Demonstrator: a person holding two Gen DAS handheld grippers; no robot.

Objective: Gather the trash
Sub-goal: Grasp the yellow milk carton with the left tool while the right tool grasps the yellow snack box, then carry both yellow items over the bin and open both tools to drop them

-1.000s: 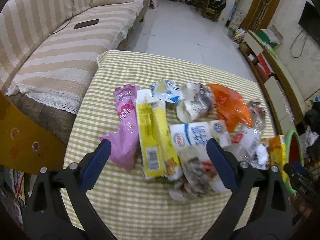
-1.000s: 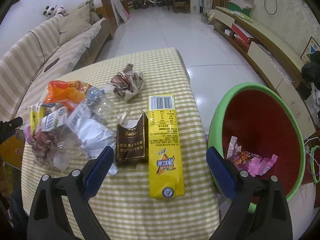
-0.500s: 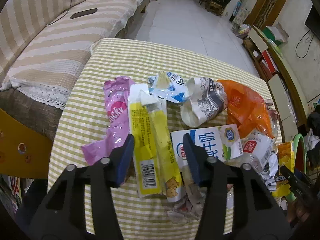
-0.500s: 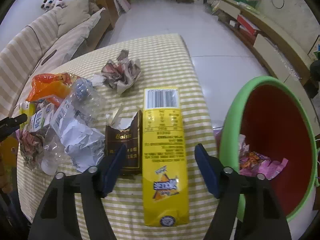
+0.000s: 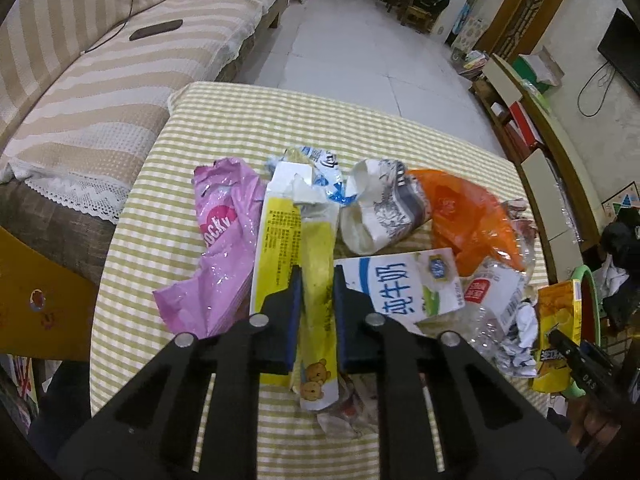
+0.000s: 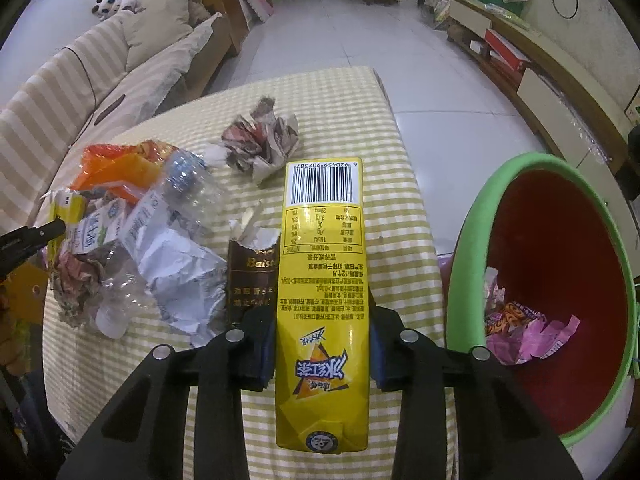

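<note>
- Left wrist view: the left gripper (image 5: 316, 292), at lower centre, has just been closing and is now clamped on the yellow wrapper (image 5: 316, 248), which runs lengthwise between the blue fingers (image 5: 295, 300) and out past them toward the frame's bottom. The wrapper lies on the table (image 5: 240, 120) among other litter: a pink bag (image 5: 224, 240) at its left, a milk carton (image 5: 404, 284) at its right, an orange bag (image 5: 468, 216) further right.
- Right wrist view: the right gripper (image 6: 322, 344) has likewise just been closing; its fingers are pressed on both long sides of the yellow carton (image 6: 322, 280), at centre frame, flat on the table. A brown packet (image 6: 252, 280) touches the carton's left side. The bin (image 6: 560, 280), open and partly filled, is seen at the right edge, just beside the table.
- The grasp step is judged complete for both hands; next, each piece would need lifting clear of its neighbours and carrying over the bin's rim before release.
</note>
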